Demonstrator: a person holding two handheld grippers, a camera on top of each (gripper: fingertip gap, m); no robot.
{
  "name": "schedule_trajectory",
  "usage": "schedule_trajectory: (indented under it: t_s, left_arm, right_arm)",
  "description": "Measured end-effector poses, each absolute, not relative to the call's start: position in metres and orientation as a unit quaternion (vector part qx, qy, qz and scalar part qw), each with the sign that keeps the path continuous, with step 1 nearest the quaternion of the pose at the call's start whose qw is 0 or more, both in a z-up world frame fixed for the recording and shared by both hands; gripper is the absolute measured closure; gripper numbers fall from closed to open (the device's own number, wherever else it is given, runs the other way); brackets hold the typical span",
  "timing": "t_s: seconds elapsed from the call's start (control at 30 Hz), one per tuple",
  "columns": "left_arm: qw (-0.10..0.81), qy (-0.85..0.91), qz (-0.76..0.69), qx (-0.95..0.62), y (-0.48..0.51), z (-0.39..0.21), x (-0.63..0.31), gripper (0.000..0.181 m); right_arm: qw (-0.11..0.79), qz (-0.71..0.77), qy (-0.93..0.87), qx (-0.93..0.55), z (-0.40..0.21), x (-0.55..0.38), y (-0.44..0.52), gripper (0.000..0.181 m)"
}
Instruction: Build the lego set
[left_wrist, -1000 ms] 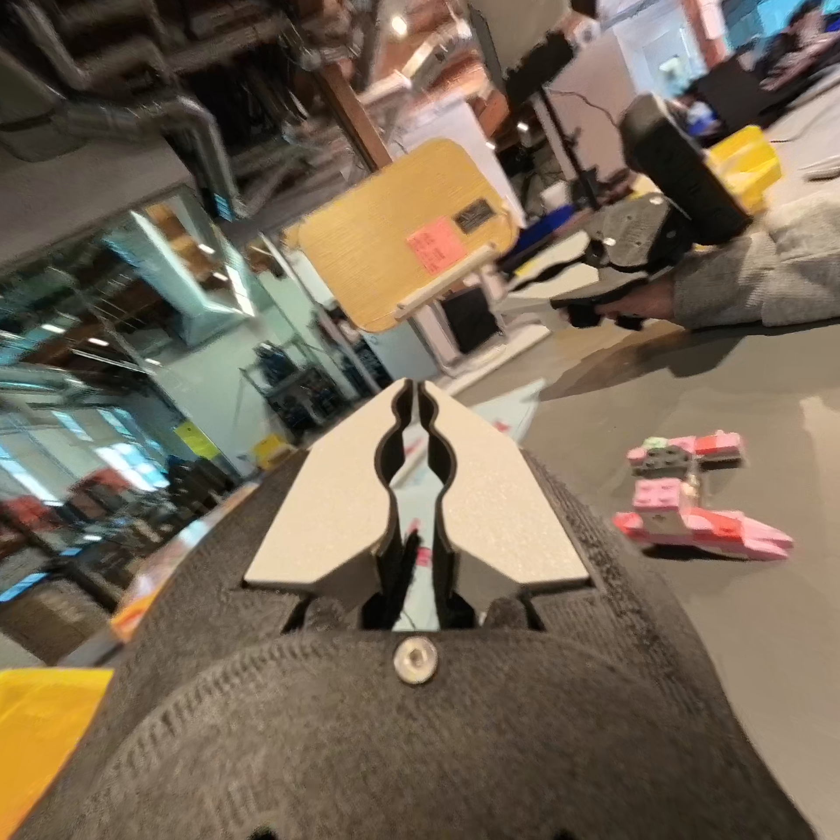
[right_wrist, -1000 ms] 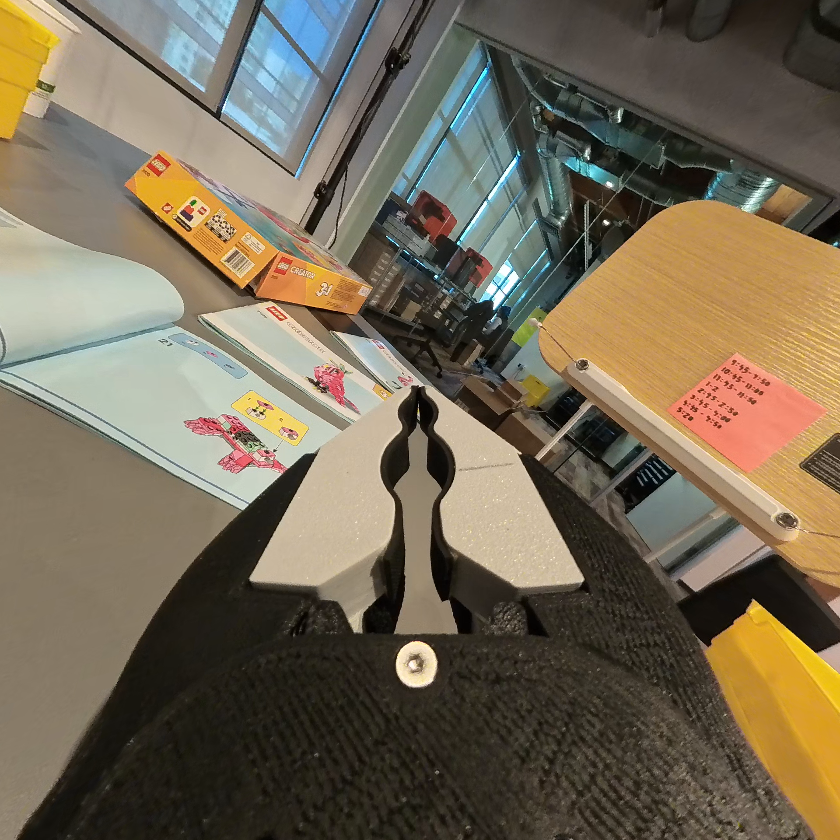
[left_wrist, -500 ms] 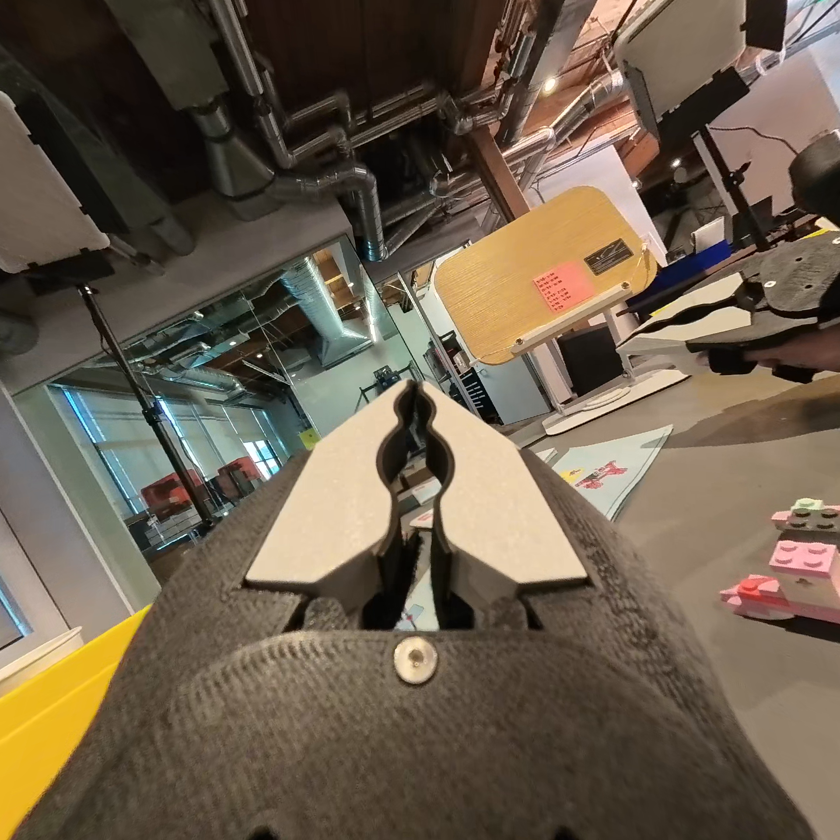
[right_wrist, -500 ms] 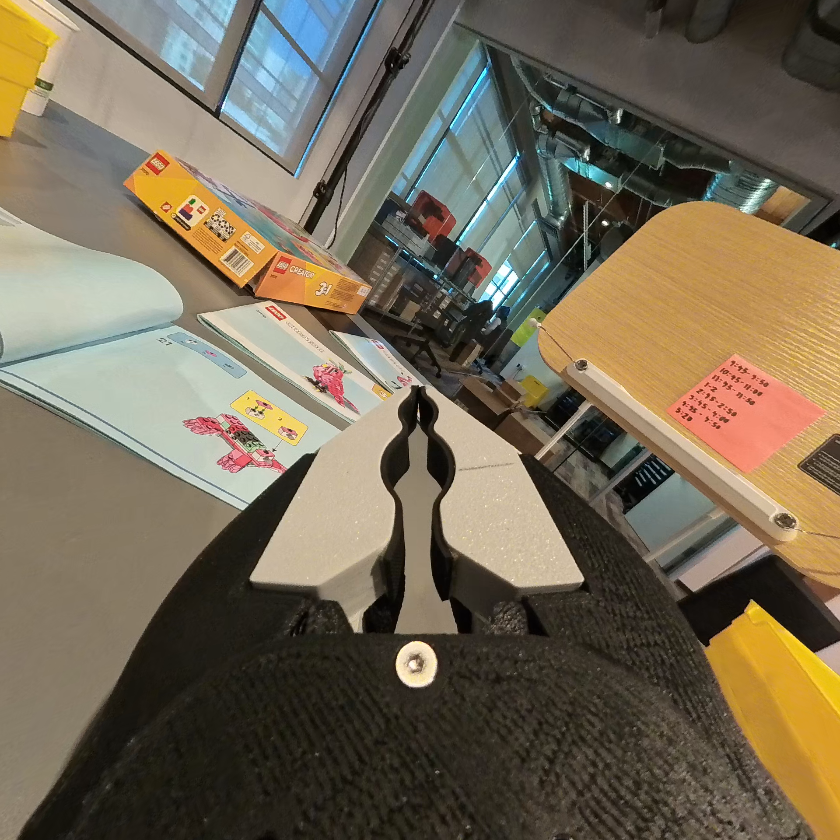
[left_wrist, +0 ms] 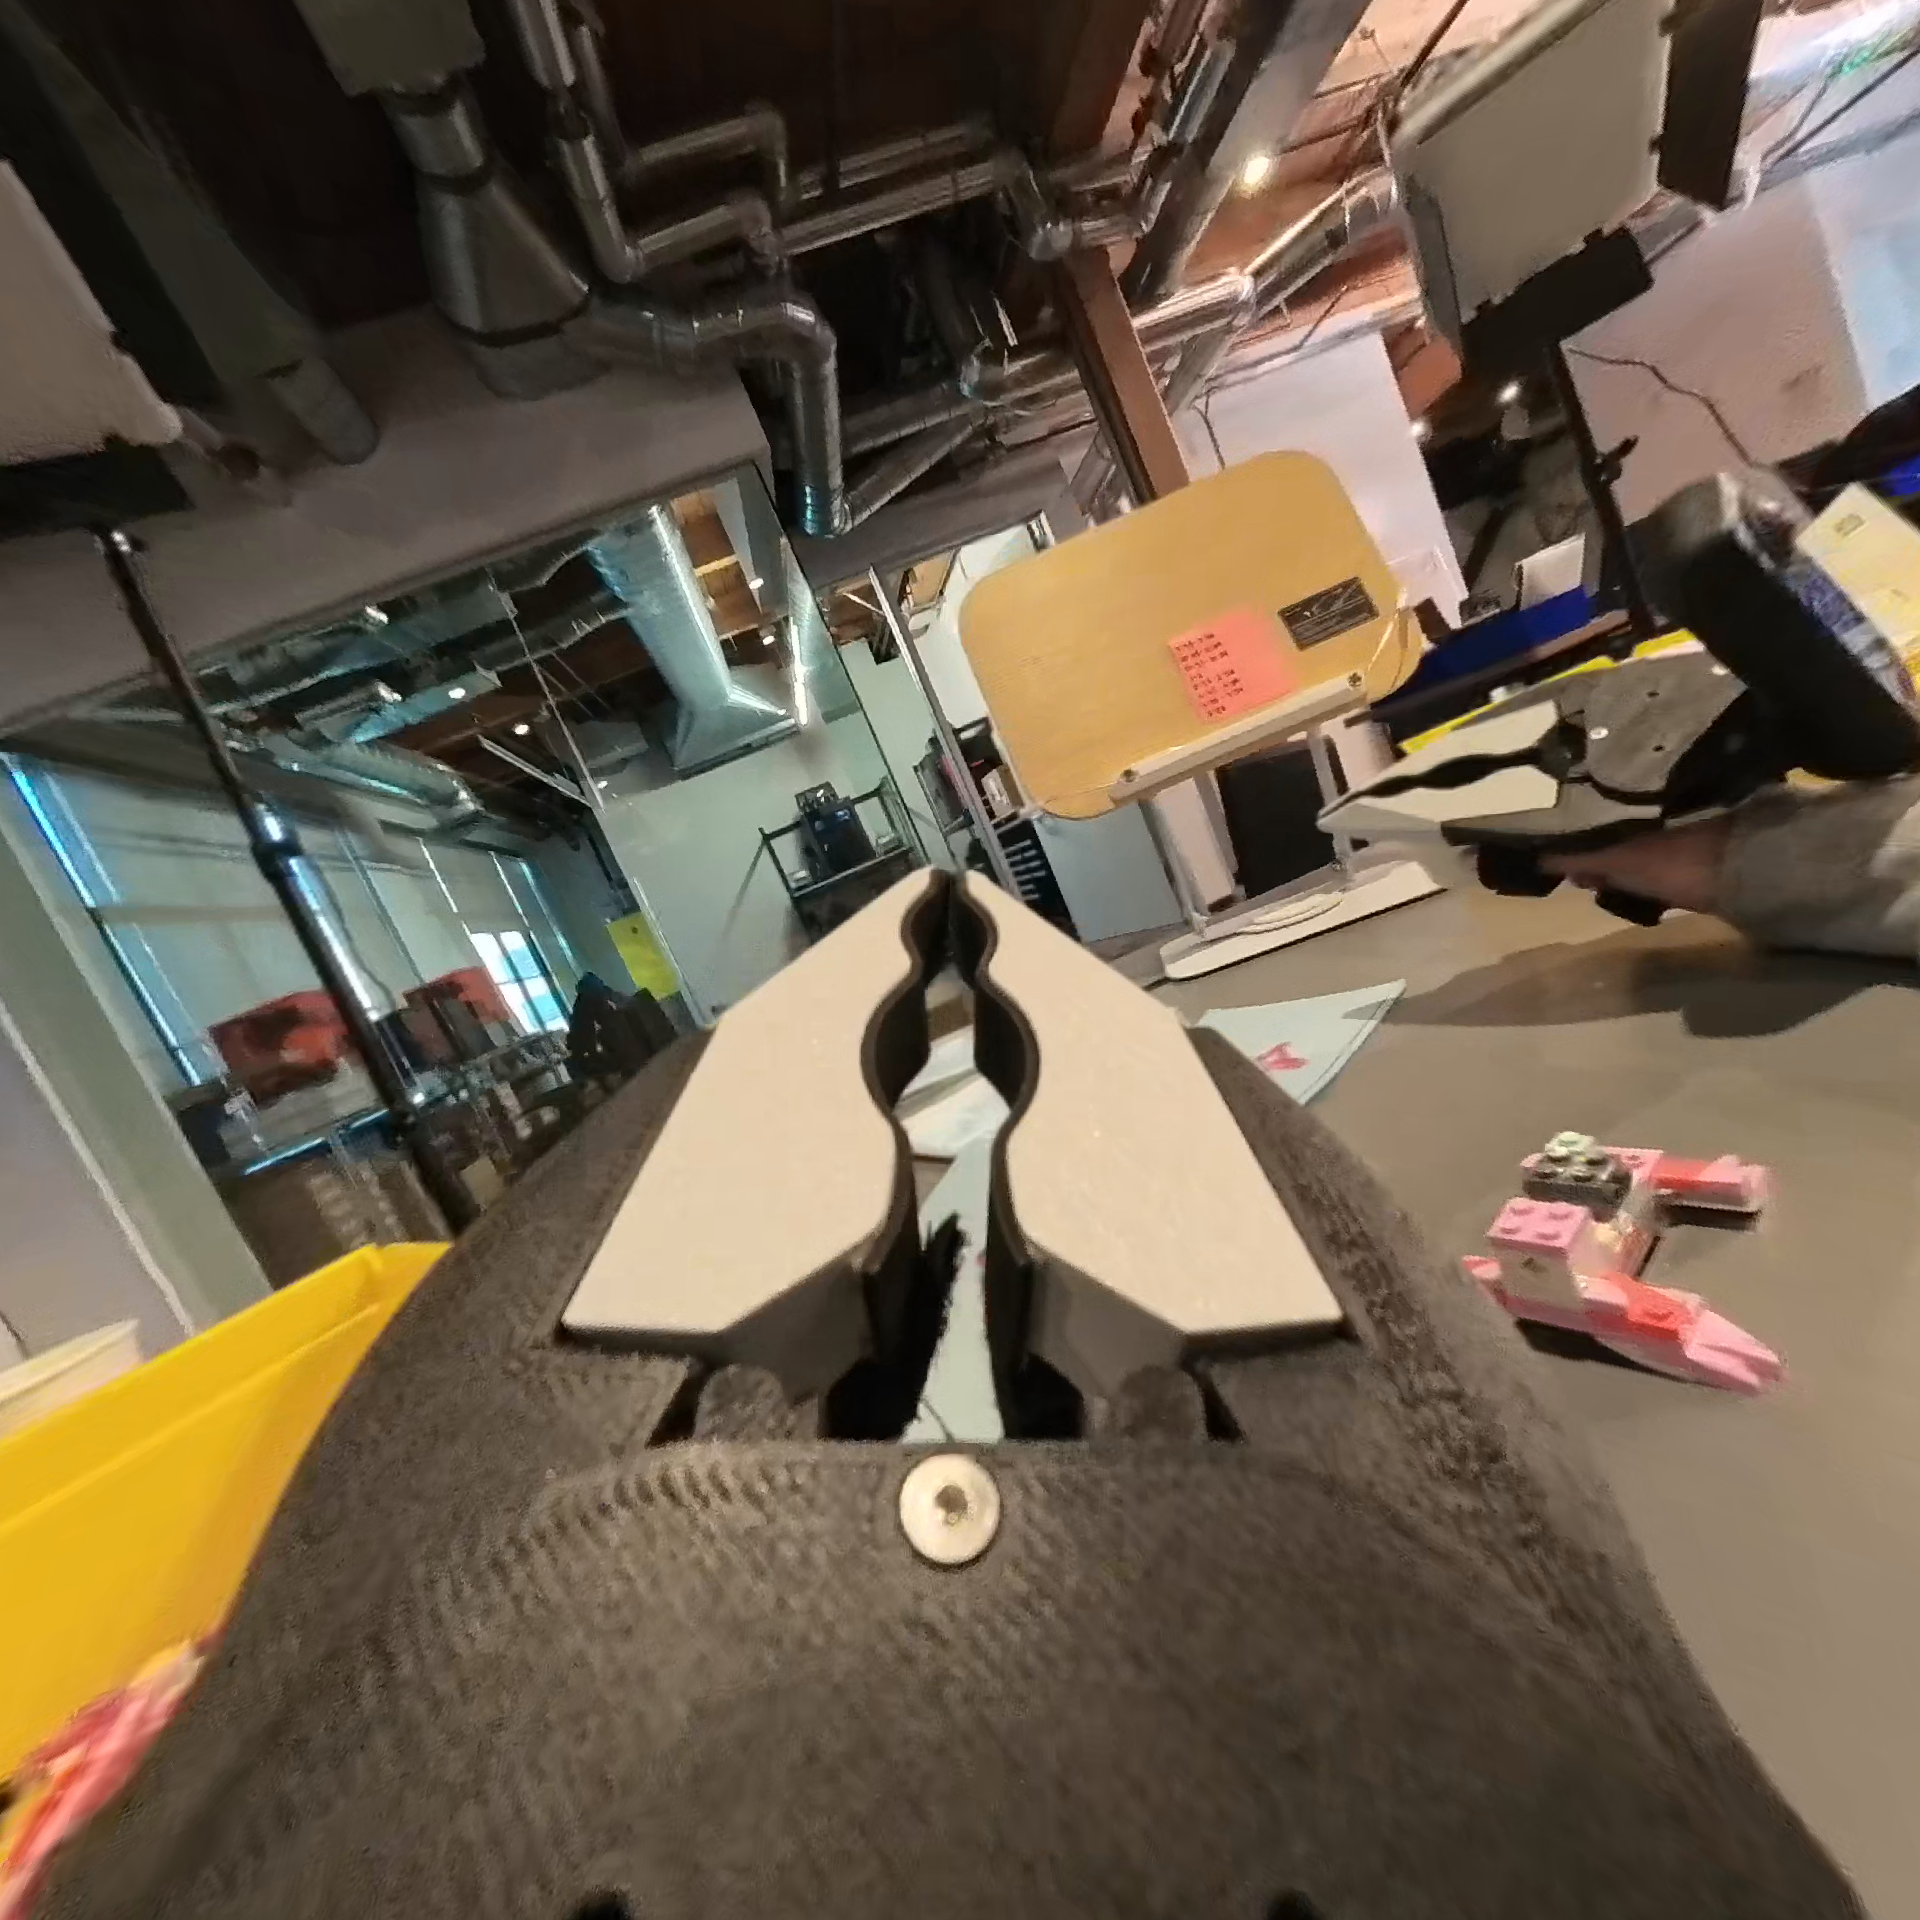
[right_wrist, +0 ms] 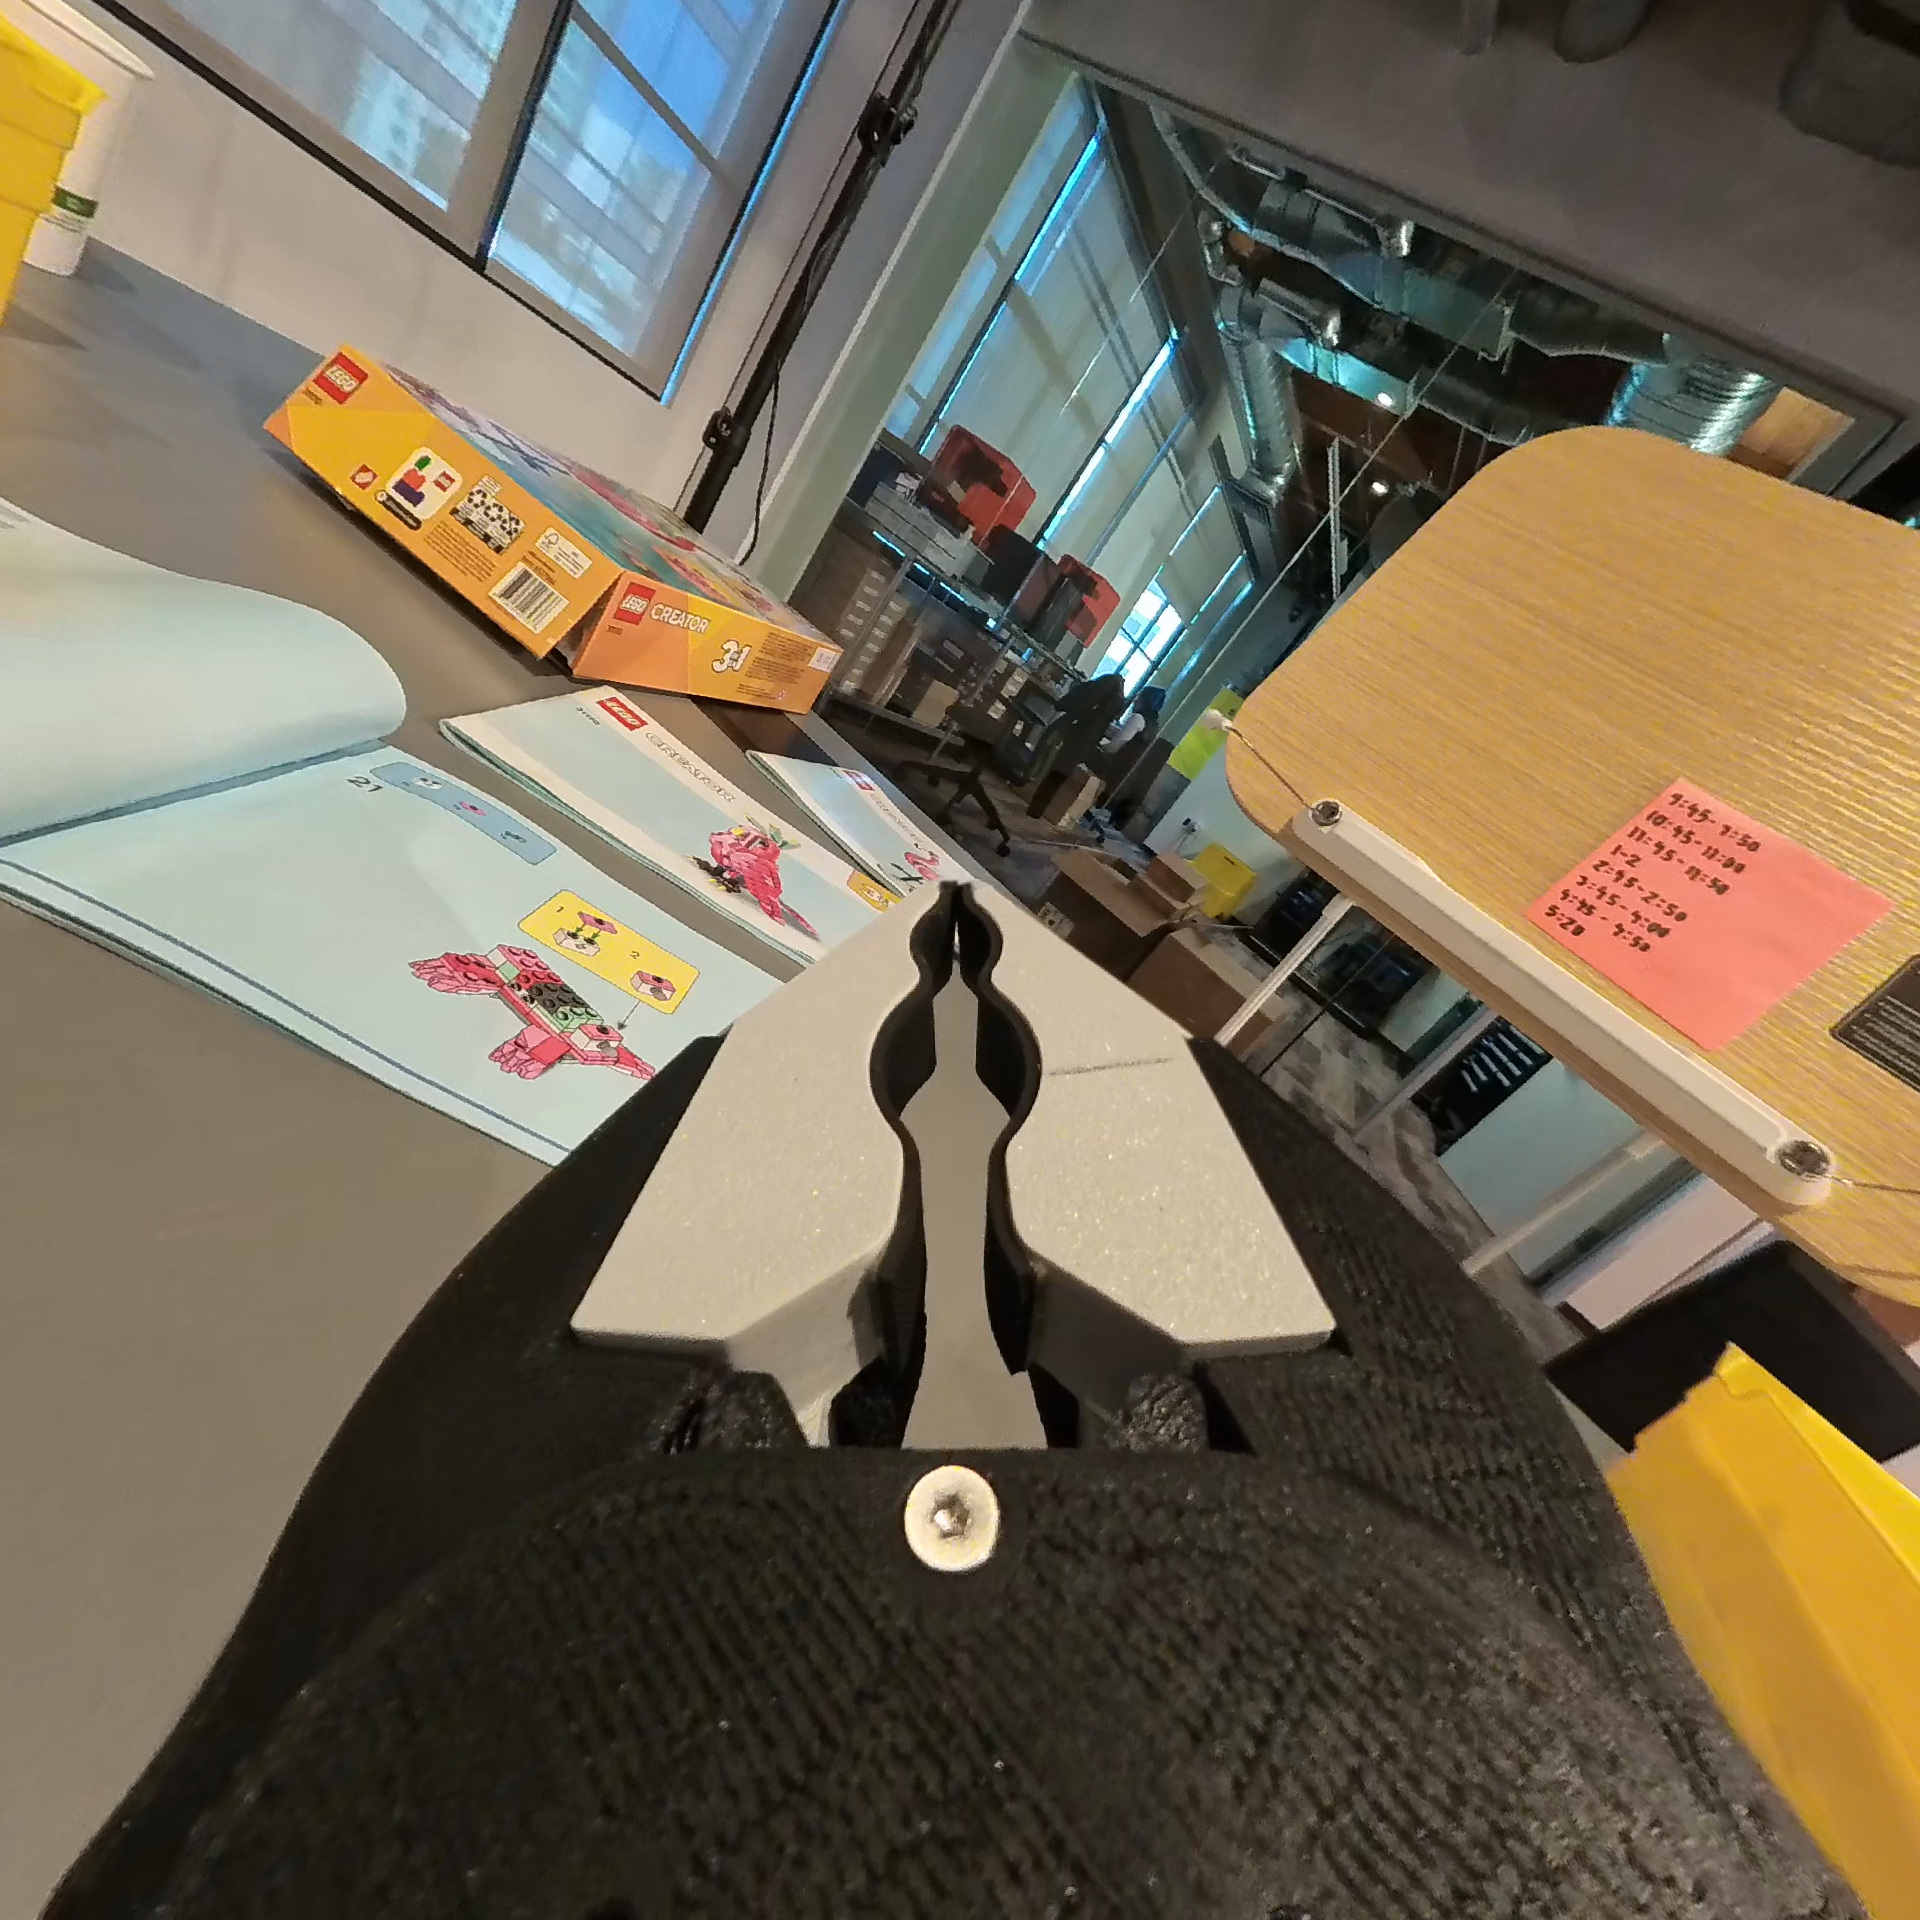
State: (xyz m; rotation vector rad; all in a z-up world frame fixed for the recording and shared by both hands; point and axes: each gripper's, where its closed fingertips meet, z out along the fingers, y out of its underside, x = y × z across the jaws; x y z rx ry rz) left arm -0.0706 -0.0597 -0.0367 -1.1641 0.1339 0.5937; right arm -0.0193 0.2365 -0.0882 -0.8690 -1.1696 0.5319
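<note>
The left gripper [left_wrist: 954,883] is seen closed, its tips touching, with nothing held. A pink lego model [left_wrist: 1621,1273] lies on the grey table [left_wrist: 1662,1621] to its right, well apart. The right gripper [right_wrist: 956,896] is likewise closed and empty; an open booklet [right_wrist: 343,914] and an orange box [right_wrist: 540,561] lie ahead to its left.
</note>
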Motion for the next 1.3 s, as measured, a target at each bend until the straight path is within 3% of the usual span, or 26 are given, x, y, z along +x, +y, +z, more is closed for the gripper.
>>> schedule_trajectory:
  t_s: [0.03, 0.2, 0.27, 0.47, 0.53, 0.67, 0.77, 1.03, 1.17, 1.3]
  left_arm:
    - [0.788, 0.057, 0.284, -0.543, -0.069, -0.029, -0.075, 0.181]
    - [0.710, 0.002, 0.404, -0.577, -0.130, 0.027, -0.136, 0.129]
    - [0.643, -0.083, 0.454, -0.612, -0.165, 0.039, -0.180, 0.123]
    - [0.430, -0.350, 0.382, -0.739, -0.252, -0.028, -0.266, 0.097]
    - [0.404, -0.371, 0.346, -0.761, -0.260, -0.054, -0.269, 0.105]
    - [0.397, -0.292, 0.321, -0.809, -0.239, -0.067, -0.260, 0.154]
    - [0.344, -0.208, 0.287, -0.869, -0.211, -0.074, -0.255, 0.171]
    - [-0.060, 0.034, 0.192, -0.979, -0.216, -0.140, -0.283, 0.164]
    - [-0.131, 0.054, 0.061, -0.988, -0.226, -0.169, -0.275, 0.172]
    - [-0.199, 0.055, 0.054, -0.977, -0.240, -0.183, -0.288, 0.167]
  right_arm:
    - [0.713, 0.241, -0.529, -0.393, -0.089, -0.020, 0.236, 0.181]
    - [0.713, 0.234, -0.535, -0.388, -0.090, -0.023, 0.235, 0.181]
    - [0.715, 0.228, -0.536, -0.386, -0.090, -0.024, 0.234, 0.181]
    - [0.715, 0.221, -0.544, -0.379, -0.091, -0.026, 0.231, 0.181]
    - [0.714, 0.222, -0.544, -0.380, -0.091, -0.026, 0.231, 0.181]
    - [0.714, 0.222, -0.544, -0.381, -0.091, -0.026, 0.231, 0.181]
    - [0.714, 0.222, -0.546, -0.378, -0.091, -0.027, 0.229, 0.181]
    - [0.715, 0.221, -0.546, -0.377, -0.091, -0.026, 0.229, 0.181]
    - [0.714, 0.229, -0.539, -0.383, -0.090, -0.025, 0.232, 0.181]
    - [0.713, 0.232, -0.537, -0.386, -0.090, -0.025, 0.233, 0.181]
